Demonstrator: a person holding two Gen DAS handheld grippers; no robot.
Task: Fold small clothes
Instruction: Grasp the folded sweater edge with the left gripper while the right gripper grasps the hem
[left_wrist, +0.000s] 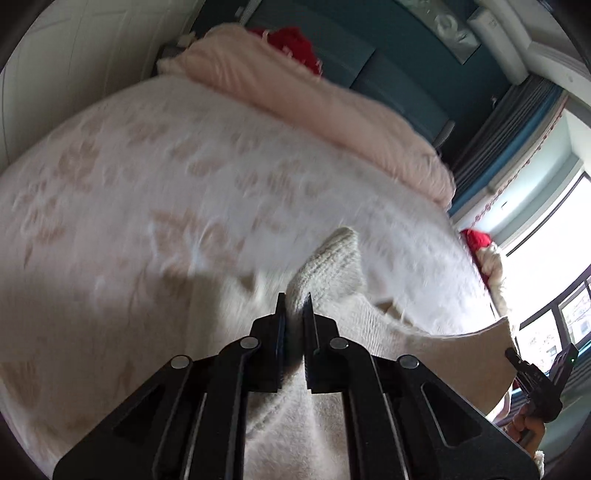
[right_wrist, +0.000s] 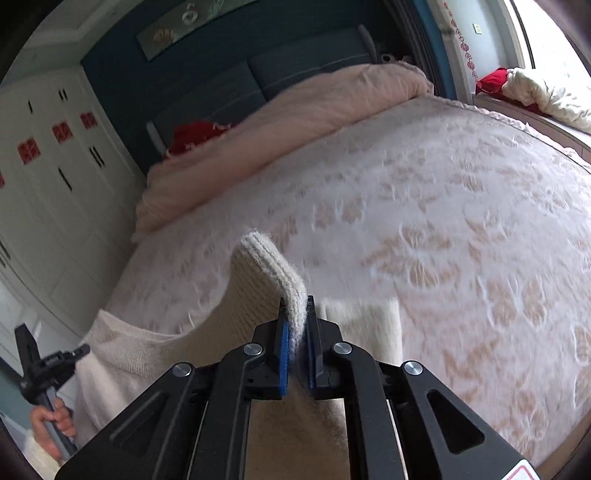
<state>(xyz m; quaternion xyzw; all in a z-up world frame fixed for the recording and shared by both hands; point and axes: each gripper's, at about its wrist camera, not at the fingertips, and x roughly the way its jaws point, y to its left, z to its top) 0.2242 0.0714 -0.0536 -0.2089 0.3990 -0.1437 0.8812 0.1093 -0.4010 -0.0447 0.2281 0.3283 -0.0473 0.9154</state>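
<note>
A cream knitted sweater is held up above the bed, stretched between both grippers. My left gripper is shut on its ribbed edge, which sticks up past the fingertips. My right gripper is shut on another ribbed part of the sweater. The sweater's body hangs down toward the lower edge of both views. The right gripper shows at the far right of the left wrist view; the left gripper shows at the far left of the right wrist view.
The bed has a white cover with a beige flower pattern. A folded pink quilt and a red cushion lie at the dark headboard. White wardrobes stand left, a window ledge with bedding right.
</note>
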